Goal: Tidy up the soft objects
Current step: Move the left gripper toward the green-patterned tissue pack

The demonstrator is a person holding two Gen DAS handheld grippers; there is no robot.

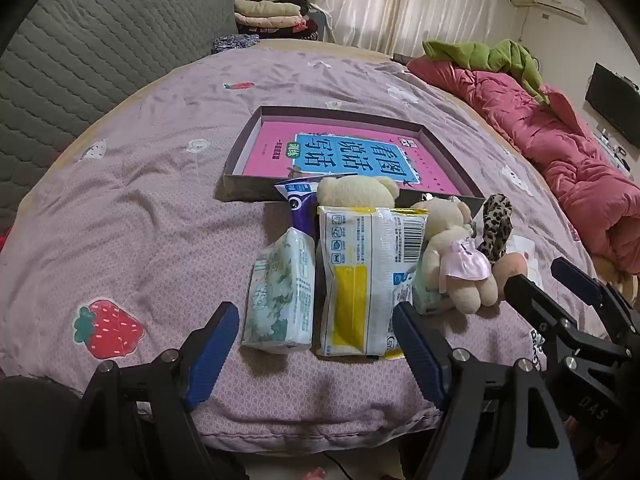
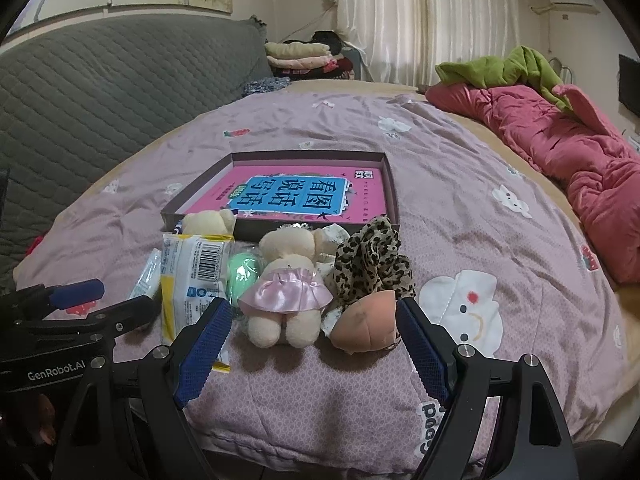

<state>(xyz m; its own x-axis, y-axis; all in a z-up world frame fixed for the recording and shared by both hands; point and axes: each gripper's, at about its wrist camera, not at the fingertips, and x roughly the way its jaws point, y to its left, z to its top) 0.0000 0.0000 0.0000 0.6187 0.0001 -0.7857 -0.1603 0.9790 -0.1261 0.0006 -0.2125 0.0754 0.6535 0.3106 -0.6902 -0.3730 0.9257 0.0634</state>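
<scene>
Soft objects lie in a tight row on the bed quilt, just in front of the shallow box; presumably staged there for sorting into it.

Left wrist view: left tongs wide, nothing btwn jaws, pitched down toward floral tissue pack and yellow-label wipes pack. Right tongs enter at right edge, near teddy in pink skirt.

Right wrist view: right tongs wide, empty, angled down, framing the teddy and peach plush; leopard scrunchie just behind. Box holds a pink book, no soft items yet.
</scene>
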